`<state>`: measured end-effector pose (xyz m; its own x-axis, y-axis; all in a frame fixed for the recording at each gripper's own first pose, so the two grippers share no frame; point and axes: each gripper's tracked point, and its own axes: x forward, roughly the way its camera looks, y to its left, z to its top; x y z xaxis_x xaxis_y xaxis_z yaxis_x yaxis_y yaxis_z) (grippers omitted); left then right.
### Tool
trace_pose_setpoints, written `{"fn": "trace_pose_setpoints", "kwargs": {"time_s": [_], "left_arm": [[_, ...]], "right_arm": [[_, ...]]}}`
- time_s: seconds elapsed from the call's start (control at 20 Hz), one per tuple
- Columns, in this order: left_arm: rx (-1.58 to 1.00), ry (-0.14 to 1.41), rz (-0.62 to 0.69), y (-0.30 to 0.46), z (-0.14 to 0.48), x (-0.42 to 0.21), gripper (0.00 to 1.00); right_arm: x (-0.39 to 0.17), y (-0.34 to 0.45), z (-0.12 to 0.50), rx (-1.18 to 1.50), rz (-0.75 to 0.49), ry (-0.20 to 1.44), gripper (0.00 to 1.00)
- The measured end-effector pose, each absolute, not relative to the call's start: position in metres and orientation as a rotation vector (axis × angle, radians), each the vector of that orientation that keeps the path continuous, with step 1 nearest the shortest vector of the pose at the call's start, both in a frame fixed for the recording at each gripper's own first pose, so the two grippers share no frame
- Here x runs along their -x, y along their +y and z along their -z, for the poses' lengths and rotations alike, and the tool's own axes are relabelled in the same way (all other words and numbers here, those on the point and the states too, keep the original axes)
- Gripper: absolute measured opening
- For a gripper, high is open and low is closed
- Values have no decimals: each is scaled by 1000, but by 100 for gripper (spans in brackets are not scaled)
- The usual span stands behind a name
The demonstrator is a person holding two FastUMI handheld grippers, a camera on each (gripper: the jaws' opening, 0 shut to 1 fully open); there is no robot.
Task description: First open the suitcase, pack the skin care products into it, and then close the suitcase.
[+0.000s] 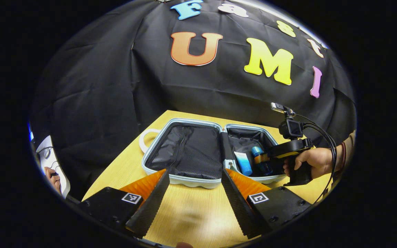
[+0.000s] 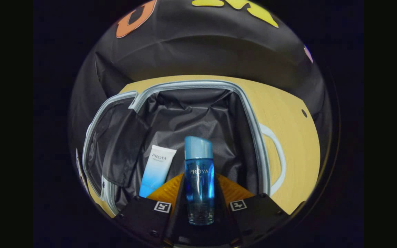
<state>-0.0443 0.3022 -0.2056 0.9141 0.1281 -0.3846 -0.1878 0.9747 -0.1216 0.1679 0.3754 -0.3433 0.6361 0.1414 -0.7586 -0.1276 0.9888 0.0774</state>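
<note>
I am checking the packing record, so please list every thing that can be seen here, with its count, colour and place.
suitcase: one, pale blue shell, black lining, lying open on the table.
tube: one, white fading to blue, lying inside the suitcase's right half, left of the bottle in the right gripper view.
bottle: one, clear blue with a light blue cap, held between the right gripper's fingers over that same half.
table: one, light wood, under the suitcase.
left gripper: one, open, above the table in front of the suitcase.
right gripper: one, shut on the bottle.
hand: one, holding the right gripper's handle.
</note>
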Motion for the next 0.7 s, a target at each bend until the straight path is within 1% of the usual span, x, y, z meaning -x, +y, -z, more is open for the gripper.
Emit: {"fn": "trace_pose_setpoints", "kwargs": {"time_s": [0.15, 0.2, 0.25, 0.3, 0.5, 0.55, 0.7], "left_arm": [[192, 388, -190, 308, 207, 42, 97], [204, 384, -202, 313, 208, 40, 97], [210, 376, -218, 321, 207, 37, 97], [209, 367, -236, 333, 209, 36, 97], [260, 337, -284, 375, 209, 28, 97], [290, 325, -292, 386, 210, 24, 97], [424, 287, -266, 410, 214, 7, 97]], "right_arm": [[-170, 376, 342, -28, -140, 872, 46], [-171, 375, 337, -36, -133, 869, 43], [-171, 372, 332, -35, -124, 858, 53], [-171, 373, 323, -45, -135, 847, 58], [-165, 369, 272, -17, -191, 741, 70], [-162, 366, 258, 0, -206, 712, 76], [-148, 356, 214, 26, -231, 622, 77]]}}
